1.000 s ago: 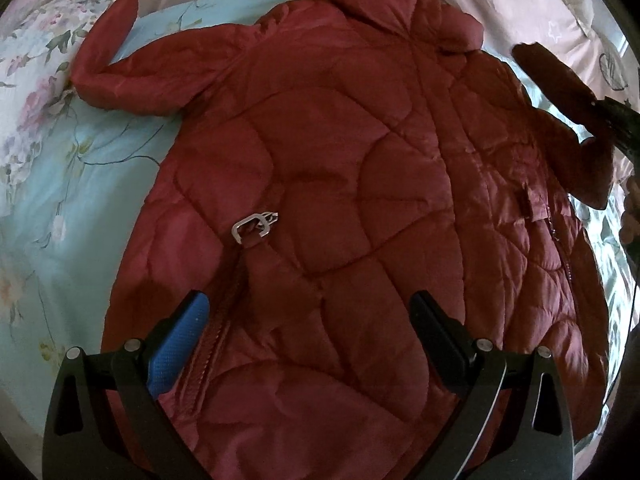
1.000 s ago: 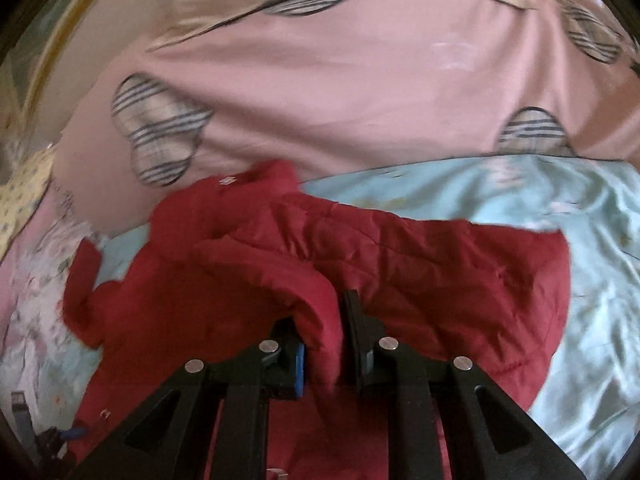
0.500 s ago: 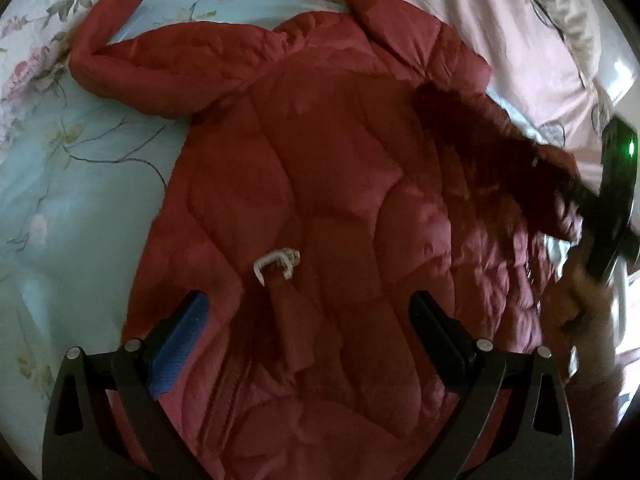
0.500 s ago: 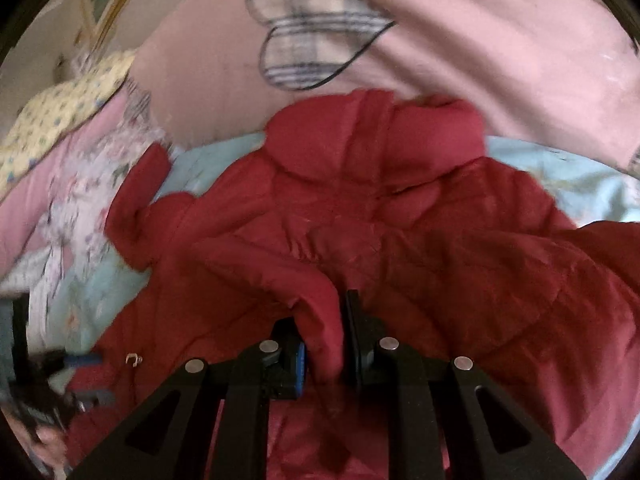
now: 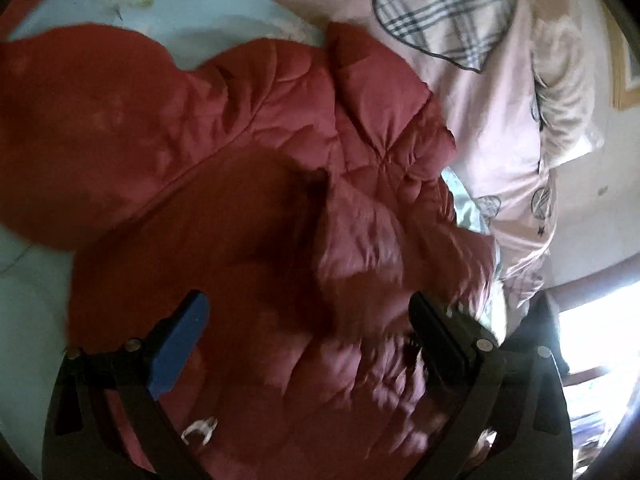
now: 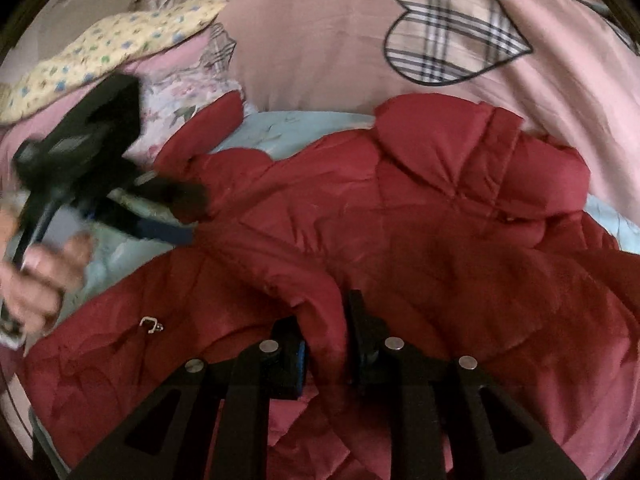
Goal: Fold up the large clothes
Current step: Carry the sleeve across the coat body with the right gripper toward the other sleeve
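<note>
right wrist view: the red quilted jacket (image 6: pixel 420 216) is spread over the pale blue bed sheet (image 6: pixel 280 124), with its collar (image 6: pixel 476 136) at the far side next to the pink duvet (image 6: pixel 320 32), on which a plaid heart (image 6: pixel 456 36) is printed. a fold of the jacket's fabric, which looks like a sleeve, is pinched between the closed fingers (image 6: pixel 362 328) of the right gripper (image 6: pixel 326 340) and is raised above the body of the garment. a small metal buckle (image 6: pixel 151 325) is seen on the near left part of the jacket. at the left, the left gripper (image 6: pixel 172 216) is held by a blurred hand (image 6: pixel 36 276), and its tips are placed near the jacket's left sleeve (image 6: pixel 216 160). a yellow dotted cloth (image 6: pixel 108 44) is laid at the far left.

in the left wrist view, the fingers (image 5: pixel 176 344) of the left gripper (image 5: pixel 308 320) are spread wide apart, and nothing is held between them; they are hung over the jacket (image 5: pixel 248 168). the raised fold (image 5: pixel 360 236) is seen in the middle, blurred. the buckle (image 5: pixel 199 428) is found at the near edge, just beside the left finger's arm. the sheet (image 5: pixel 208 12) is shown at the far left and the duvet (image 5: pixel 492 128) at the right.
</note>
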The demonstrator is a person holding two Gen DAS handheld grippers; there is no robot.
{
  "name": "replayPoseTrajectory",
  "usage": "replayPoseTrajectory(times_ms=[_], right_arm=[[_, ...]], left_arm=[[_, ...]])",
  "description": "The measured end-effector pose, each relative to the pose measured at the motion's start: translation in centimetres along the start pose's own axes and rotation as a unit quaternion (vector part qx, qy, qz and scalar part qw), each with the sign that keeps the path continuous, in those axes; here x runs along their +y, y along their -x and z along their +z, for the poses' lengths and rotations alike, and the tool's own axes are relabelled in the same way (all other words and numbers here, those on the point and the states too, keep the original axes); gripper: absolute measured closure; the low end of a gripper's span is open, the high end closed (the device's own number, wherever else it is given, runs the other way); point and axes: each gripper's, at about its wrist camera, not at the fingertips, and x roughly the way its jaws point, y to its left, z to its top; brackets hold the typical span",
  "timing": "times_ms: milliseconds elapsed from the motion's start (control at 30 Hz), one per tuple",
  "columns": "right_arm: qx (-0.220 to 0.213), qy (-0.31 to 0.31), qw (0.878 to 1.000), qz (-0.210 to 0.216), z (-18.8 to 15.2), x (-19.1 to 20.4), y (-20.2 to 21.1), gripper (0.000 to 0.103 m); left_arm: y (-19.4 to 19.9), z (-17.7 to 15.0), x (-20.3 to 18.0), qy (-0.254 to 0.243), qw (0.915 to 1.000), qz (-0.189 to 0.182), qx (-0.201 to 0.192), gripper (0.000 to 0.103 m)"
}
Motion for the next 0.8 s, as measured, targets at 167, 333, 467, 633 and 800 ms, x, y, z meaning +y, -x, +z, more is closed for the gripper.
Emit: replayPoseTrajectory(times_ms=[167,333,467,633,800], right_arm=[[-0.001,-0.006,1.000,0.005,0.2,0.1,-0.3,0.082],[0.006,-0.012,1.000,-0.003,0.0,-0.1,0.0,0.078],[0.009,-0.033,0.999,0.001,-0.8,-0.8,1.5,0.053],[-0.022,-0.077,0.996,-0.031,-1.9,-3.2,5.3,0.053],[-0.037,-0.142,0.981,-0.127,-2.3,-7.8,6.8,0.053]], left_arm=[[-3.2,1.4,-0.1,0.016,0.9987,-0.036,0.032,0.017],[-3.2,1.8,-0.8,-0.005,0.9987,-0.045,0.022,0.079],[-1.7,1.9,-0.8,-0.030,0.9990,-0.032,-0.008,0.091],[1.0,1.5,-2.1,-0.114,0.9843,0.108,-0.081,0.092],[0.7,0.8,-2.6,-0.168,0.9654,0.172,-0.101,0.092]])
